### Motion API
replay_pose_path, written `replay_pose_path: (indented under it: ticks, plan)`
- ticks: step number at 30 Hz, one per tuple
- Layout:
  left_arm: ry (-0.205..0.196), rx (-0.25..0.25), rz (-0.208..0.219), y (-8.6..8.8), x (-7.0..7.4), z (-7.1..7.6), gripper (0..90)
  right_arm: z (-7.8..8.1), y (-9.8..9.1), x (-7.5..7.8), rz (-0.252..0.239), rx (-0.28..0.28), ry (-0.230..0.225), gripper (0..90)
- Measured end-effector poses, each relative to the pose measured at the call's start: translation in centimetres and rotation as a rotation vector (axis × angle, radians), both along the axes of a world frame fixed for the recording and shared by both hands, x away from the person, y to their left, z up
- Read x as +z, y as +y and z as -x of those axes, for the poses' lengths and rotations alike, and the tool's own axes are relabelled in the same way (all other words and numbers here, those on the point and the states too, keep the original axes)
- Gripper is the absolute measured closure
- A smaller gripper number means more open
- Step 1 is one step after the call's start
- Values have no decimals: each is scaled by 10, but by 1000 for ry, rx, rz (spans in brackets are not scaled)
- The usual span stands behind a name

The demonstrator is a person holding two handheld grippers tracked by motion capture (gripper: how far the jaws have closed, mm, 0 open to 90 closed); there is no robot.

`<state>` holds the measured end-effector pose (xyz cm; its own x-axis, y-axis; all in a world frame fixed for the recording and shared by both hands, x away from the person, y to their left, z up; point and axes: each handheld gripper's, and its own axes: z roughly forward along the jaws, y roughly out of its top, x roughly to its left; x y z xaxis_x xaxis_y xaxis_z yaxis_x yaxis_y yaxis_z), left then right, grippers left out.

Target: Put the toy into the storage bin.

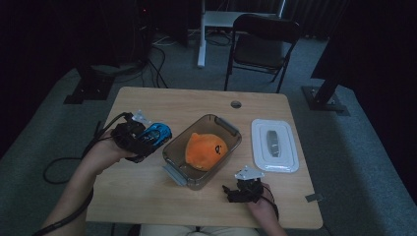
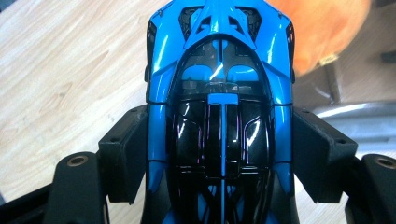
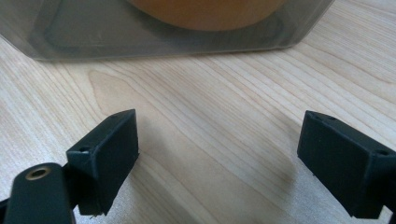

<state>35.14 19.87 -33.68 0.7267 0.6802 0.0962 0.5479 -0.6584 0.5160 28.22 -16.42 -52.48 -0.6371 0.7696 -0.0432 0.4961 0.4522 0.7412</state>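
From above, the left gripper [image 1: 147, 140] is held over the left part of the pale wooden table [image 1: 147, 196], clamped on a glossy blue and black toy sports car [image 1: 156, 133], just beside the left wall of the clear smoky plastic storage box [image 1: 227, 129]. Its own camera brings out what the high view blurs: both black pads [image 2: 126, 158] press against the car's flanks, nose pointing away, roof and rear glass shining. A round orange plush toy with a dark face mark [image 1: 206, 150] lies inside the box. The right gripper [image 1: 242, 191] sits low near the box's front corner; its own view gives wide-spread jaws, bare wood between them. A white rectangular lid with a grey handle [image 1: 274, 145] lies to the right of the box
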Motion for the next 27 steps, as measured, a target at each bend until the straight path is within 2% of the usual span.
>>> replay_pose_path:
  ticks: [3,9,12,13,21,25,27]
  plan:
    - [5,-13,6,-10,3,-3,289,0,0,0,5,4,-1,123]
    - [6,-63,-16,-35,6,-10,289,0,0,0,3,5,3,123]
    - [9,-85,-14,-48,6,-14,289,0,-1,0,-3,2,7,123]
    - [15,-88,-1,-52,7,-16,289,0,-1,0,-3,2,7,123]
    - [21,-129,1,-82,2,-28,289,0,0,-1,3,4,8,123]
    - [37,-156,13,-98,-1,-34,289,0,1,-1,3,7,11,123]
    - [37,-158,5,-106,-3,-36,289,0,0,-1,1,9,14,123]
